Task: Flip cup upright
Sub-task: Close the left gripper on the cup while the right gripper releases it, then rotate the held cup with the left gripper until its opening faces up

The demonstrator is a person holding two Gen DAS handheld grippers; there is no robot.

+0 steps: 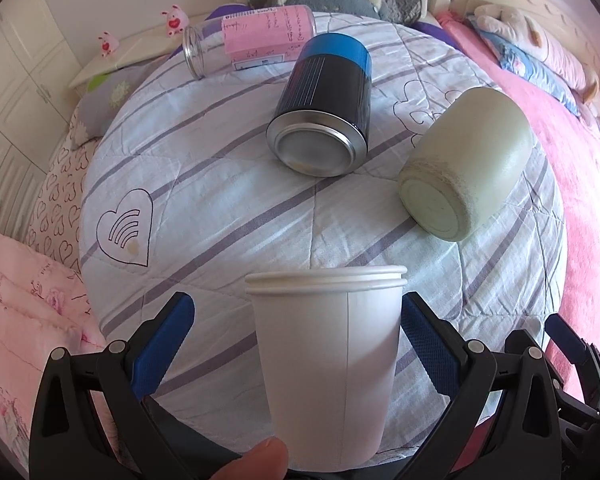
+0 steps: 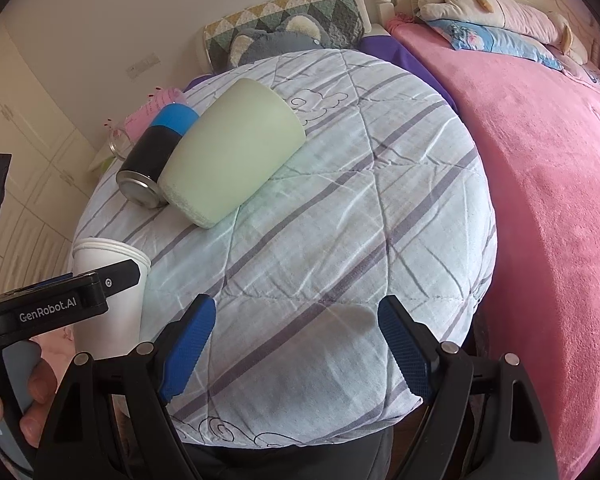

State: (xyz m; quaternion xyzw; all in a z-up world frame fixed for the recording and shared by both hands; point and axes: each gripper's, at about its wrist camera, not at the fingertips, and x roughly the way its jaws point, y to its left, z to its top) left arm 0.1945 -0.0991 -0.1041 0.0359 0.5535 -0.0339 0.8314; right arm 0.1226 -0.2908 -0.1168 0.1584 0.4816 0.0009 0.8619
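A white paper cup (image 1: 328,360) stands upright, mouth up, on the striped quilt between the fingers of my left gripper (image 1: 296,320). The jaws are open: the right blue pad (image 1: 420,340) is next to the cup wall, the left pad (image 1: 168,340) stands well apart. The cup also shows at the left of the right wrist view (image 2: 108,300), with the left gripper's body in front of it. My right gripper (image 2: 296,336) is open and empty above the quilt.
A pale green cup (image 1: 468,164) (image 2: 232,152), a black-and-blue tin (image 1: 324,104) (image 2: 156,160) and a glass jar with a pink label (image 1: 252,40) lie on their sides on the striped quilt (image 1: 220,200). A pink blanket (image 2: 540,200) lies to the right; pillows and plush toys at the back.
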